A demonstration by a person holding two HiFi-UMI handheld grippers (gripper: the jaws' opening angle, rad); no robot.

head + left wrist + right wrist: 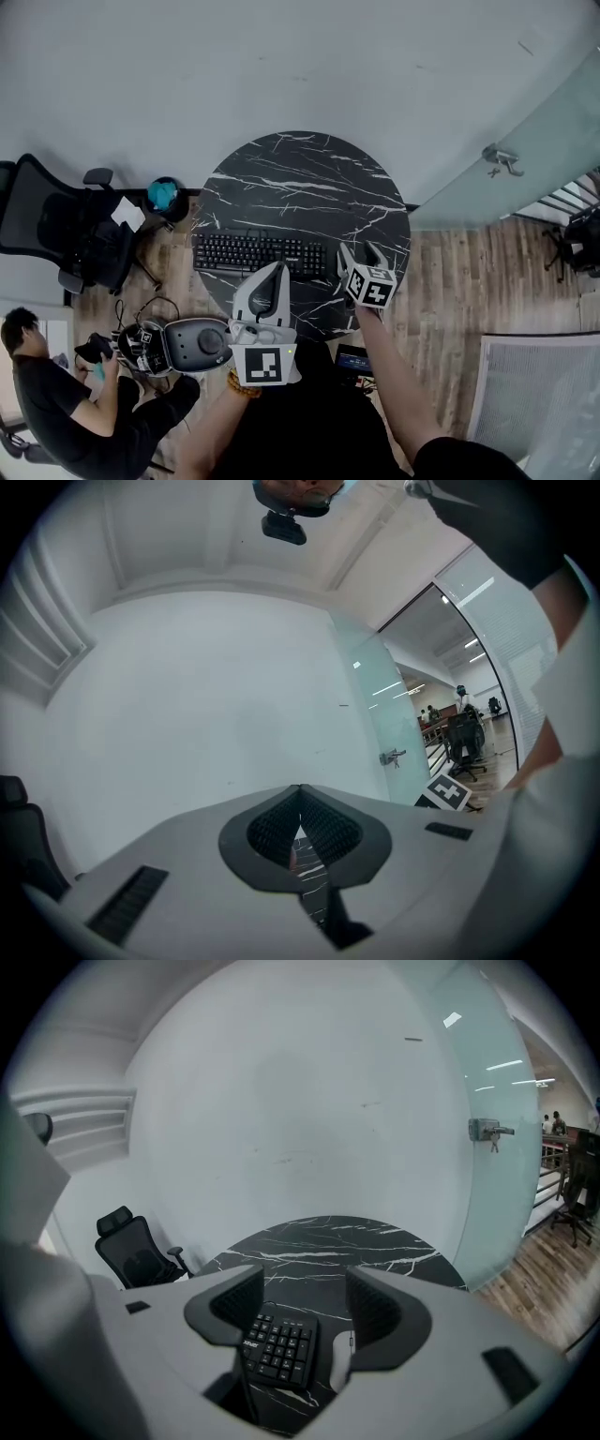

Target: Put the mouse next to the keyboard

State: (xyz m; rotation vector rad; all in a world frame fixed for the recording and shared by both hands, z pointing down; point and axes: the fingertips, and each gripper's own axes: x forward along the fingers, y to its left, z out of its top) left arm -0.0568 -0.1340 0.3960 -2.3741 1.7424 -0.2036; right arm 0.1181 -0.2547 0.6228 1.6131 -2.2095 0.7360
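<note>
A black keyboard point(258, 253) lies on the near half of the round black marble table point(309, 183). In the right gripper view its number pad point(279, 1346) shows between my jaws, and a pale mouse point(339, 1363) lies on the table just right of it, partly hidden under the right jaw. I cannot make out the mouse in the head view. My right gripper point(360, 251) point(302, 1302) hangs open above the keyboard's right end, holding nothing. My left gripper point(276, 270) point(300, 803) is shut and empty over the table's near edge, just in front of the keyboard.
A black office chair point(66, 225) and a teal object point(164, 194) stand left of the table. A person point(56, 394) sits on the wood floor at lower left beside an open equipment case point(187, 345). A frosted glass door point(525, 141) is at the right.
</note>
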